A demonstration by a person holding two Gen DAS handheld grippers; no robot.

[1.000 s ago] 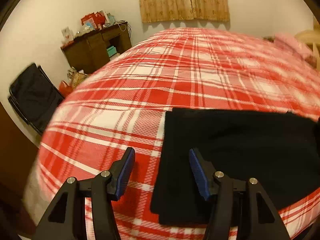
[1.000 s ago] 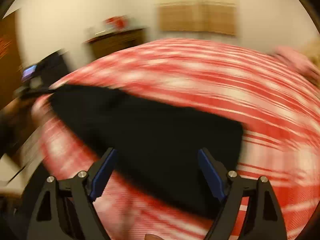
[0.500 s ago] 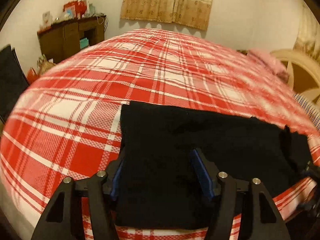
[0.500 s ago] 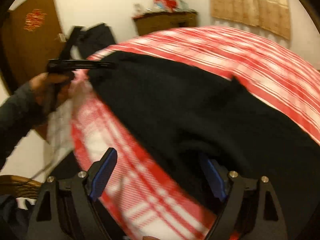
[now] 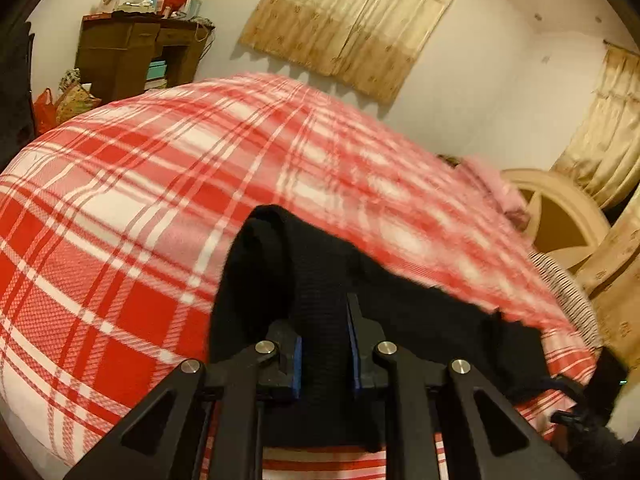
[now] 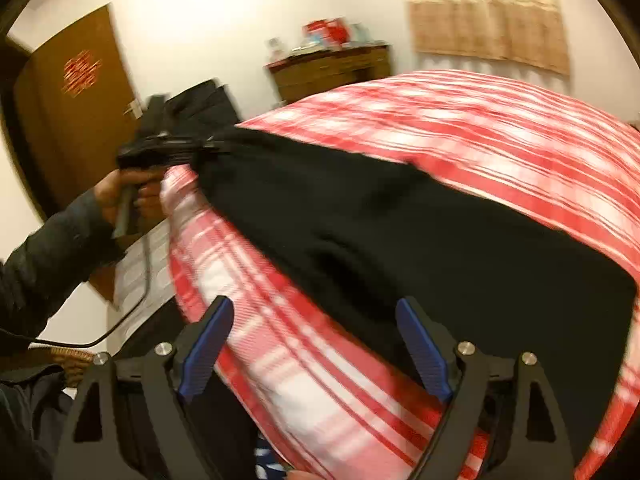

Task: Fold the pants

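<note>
Lifting one end for the fold

Our left gripper (image 5: 323,350) is closing on the pants (image 6: 400,232) lying along the bed's (image 5: 140,200) near edge; the right gripper (image 6: 316,354) gapes empty and should grab next.

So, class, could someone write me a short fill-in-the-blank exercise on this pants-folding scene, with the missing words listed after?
1. The pants lying on the bed are ____ in colour.
2. The left claw is closing on the ____.
3. The right claw has its pads standing wide ____.
4. The bedspread has a red and white ____ pattern.

Missing words: black; pants; apart; plaid
</note>
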